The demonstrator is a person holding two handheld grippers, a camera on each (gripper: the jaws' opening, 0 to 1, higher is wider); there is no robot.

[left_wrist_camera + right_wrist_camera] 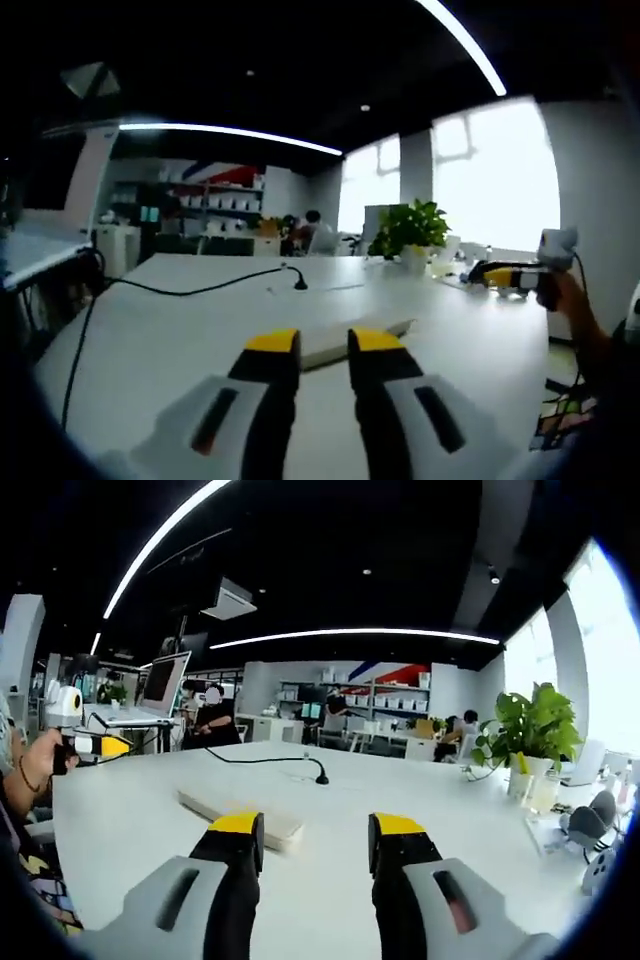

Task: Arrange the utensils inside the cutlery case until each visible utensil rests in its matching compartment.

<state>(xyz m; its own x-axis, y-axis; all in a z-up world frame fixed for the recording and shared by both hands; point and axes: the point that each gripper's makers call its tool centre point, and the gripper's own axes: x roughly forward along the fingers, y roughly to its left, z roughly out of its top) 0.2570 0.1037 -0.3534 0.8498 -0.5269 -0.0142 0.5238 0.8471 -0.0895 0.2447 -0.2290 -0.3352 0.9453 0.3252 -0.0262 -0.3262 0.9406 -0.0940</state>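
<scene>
**White tabletop, one case, both grippers held above it**

White table [180, 330] runs out ahead of me, and the cutlery case [345, 343] lies flat on it as a single pale, shallow slab. In the left gripper view it sits just past my left gripper [325, 345], whose yellow-tipped jaws stand a little apart with nothing between them. In the right gripper view the same case [240, 815] lies beyond my right gripper [315, 830], toward its left jaw; those jaws are spread wider and also hold nothing. I cannot make out any utensils or compartments from these low angles.

Around the case I count one black cable [265, 760] trailing across the table to a small black stand, and one potted plant [530, 735] near the far edge by the bright windows. Some small items sit beside the plant, too blurred to name. One monitor [165, 683] stands at the table's other end. Shelving [375, 705] lines the back wall, with a few people seated in front of it.

Nothing lies between either gripper and the case.
</scene>
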